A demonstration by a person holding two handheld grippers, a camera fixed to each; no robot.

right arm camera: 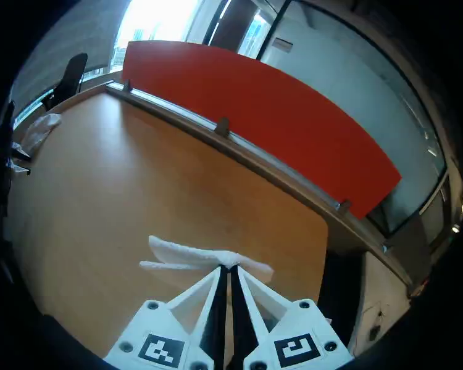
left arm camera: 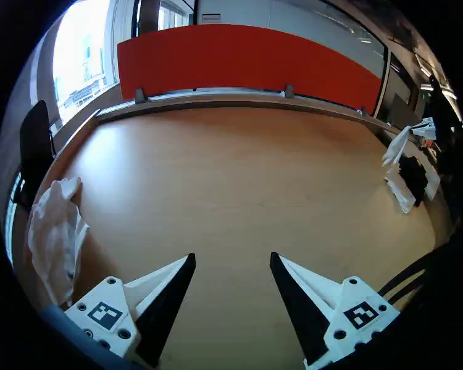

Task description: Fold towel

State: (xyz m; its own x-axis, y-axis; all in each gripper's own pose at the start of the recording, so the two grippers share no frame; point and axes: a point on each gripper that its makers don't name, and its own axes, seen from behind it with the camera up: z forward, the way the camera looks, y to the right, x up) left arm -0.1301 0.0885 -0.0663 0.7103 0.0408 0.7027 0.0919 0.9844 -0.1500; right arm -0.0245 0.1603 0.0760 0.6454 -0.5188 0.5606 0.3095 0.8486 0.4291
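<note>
Pinching a white towel between its clenched fingertips, the right gripper sits low over the wooden table. The towel bunches at the tips and trails off to the left, close above the wood near the table's right end; I can't tell whether it rests there or is slightly lifted. The left gripper hangs over bare wood with its jaws spread wide, nothing between them. Further out, a crumpled white cloth is heaped at the table's left edge, with a dark chair just beyond it. Along the table's far side runs a red divider panel, and behind that — bright windows.
</note>
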